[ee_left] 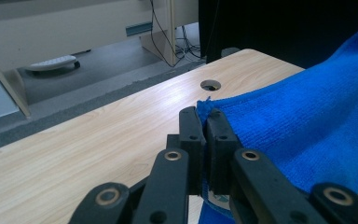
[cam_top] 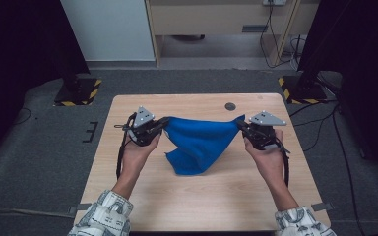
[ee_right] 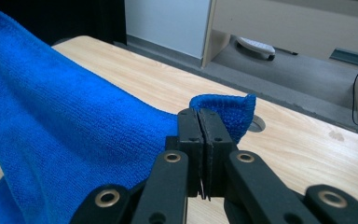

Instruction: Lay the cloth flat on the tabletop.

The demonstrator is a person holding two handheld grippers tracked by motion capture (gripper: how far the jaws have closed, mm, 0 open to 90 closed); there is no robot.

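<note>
A blue cloth (cam_top: 199,140) hangs stretched between my two grippers above the wooden table (cam_top: 192,201), its lower part drooping onto the tabletop. My left gripper (cam_top: 163,123) is shut on the cloth's left corner; in the left gripper view the jaws pinch the blue cloth (ee_left: 307,121) at its edge, left gripper (ee_left: 206,116). My right gripper (cam_top: 242,126) is shut on the right corner; in the right gripper view the corner of the blue cloth (ee_right: 51,121) pokes out past the closed jaws of the right gripper (ee_right: 204,117).
A round cable hole (cam_top: 230,106) lies in the table near its far edge. Two stand bases with yellow-black stripes (cam_top: 78,92) (cam_top: 300,90) flank the table on the grey floor. A cabinet (cam_top: 216,24) and cables stand beyond.
</note>
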